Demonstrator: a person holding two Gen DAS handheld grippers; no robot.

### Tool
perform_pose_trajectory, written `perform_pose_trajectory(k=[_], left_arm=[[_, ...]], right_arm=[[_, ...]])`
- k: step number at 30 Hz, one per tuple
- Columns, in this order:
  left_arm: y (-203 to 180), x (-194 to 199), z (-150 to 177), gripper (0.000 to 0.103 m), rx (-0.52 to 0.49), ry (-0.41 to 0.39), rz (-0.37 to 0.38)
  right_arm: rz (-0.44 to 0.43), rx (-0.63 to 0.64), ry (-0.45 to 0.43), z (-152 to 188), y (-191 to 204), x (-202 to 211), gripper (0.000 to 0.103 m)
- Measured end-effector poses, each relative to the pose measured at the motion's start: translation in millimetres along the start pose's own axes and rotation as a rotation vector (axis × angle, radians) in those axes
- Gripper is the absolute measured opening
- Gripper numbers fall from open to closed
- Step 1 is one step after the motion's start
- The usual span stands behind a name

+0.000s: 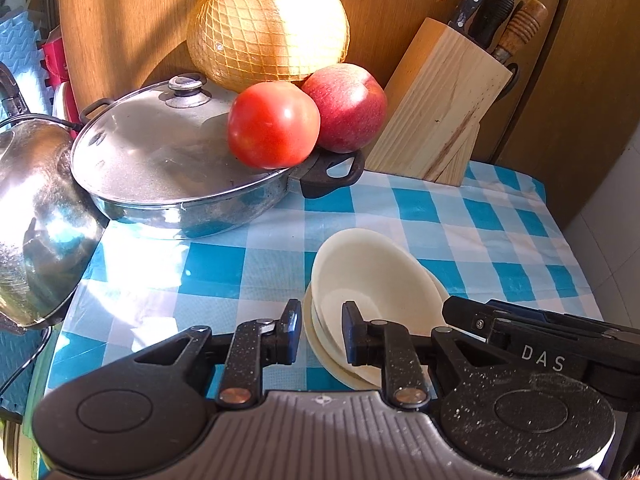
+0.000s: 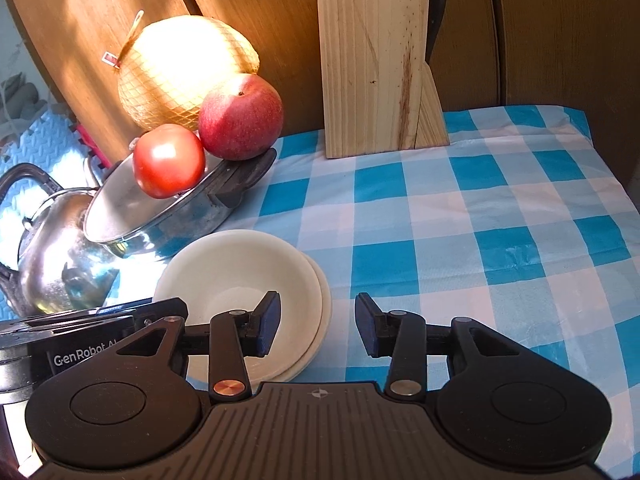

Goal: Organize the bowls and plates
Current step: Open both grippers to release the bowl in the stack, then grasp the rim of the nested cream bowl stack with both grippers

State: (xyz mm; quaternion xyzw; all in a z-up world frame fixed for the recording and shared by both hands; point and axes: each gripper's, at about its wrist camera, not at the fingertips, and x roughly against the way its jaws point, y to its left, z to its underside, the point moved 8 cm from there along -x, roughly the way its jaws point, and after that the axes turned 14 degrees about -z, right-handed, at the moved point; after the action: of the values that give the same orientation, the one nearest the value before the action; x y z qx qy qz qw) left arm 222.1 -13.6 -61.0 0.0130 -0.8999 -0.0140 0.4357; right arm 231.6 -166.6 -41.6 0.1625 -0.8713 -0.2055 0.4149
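- Bowl (image 2: 240,276) sat nested on plates (image 2: 320,332), near edge of checked surface (image 2: 480,220), just in front of pot (image 2: 168,216).
- Left tool (image 1: 320,332) apart, straddling stack's left rim; looked empty.
- Right tool (image 2: 316,324) apart, straddling right rim; left finger (image 2: 268,320) over bowl.
- Both equally near, judging by views.
- Bowl cream, plain, upright, empty.

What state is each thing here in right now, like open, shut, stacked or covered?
Left gripper: open, jaws on either side of the bowl's near rim.
Right gripper: open, holding nothing.
Bowl: upright, empty, nested on the plates.
Plates: stacked under the bowl.
Pan: covered by its lid.
Knife block: upright, knives in it.
Pomelo: in its net.
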Motion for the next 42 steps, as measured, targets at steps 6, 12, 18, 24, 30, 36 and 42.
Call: perform_pose_trajectory(k=[6, 12, 18, 24, 30, 36, 42], left_arm=[[6.2, -7.9, 1.2, 0.017, 0.054, 0.019, 0.031], [6.9, -21.7, 5.0, 0.017, 0.064, 0.052, 0.023], [3.6, -38.1, 15.9, 0.017, 0.065, 0.112, 0.040], [0.6, -26.2, 6.8, 0.018, 0.062, 0.066, 0.068], [-4.7, -29.5, 9.6, 0.025, 0.035, 0.069, 0.059], [-9.5, -30.2, 9.4, 0.031, -0.020, 0.044, 0.015], [-11.0, -36.4, 11.1, 0.036, -0.062, 0.044, -0.010]], right_arm=[[0.003, -0.022, 0.007, 1.4, -4.4, -6.2, 0.051], [0.011, -0.033, 0.003, -0.3, -8.0, -9.7, 0.052], [0.015, -0.044, 0.000, -2.5, -12.2, -10.3, 0.052], [-0.005, -0.080, 0.002, -2.7, -17.7, -11.9, 0.054], [-0.006, -0.108, 0.018, 1.3, -22.6, -18.7, 0.055], [-0.001, -0.109, 0.038, 3.4, -23.4, -27.1, 0.056], [0.002, -0.114, 0.051, 3.3, -24.6, -34.1, 0.056]])
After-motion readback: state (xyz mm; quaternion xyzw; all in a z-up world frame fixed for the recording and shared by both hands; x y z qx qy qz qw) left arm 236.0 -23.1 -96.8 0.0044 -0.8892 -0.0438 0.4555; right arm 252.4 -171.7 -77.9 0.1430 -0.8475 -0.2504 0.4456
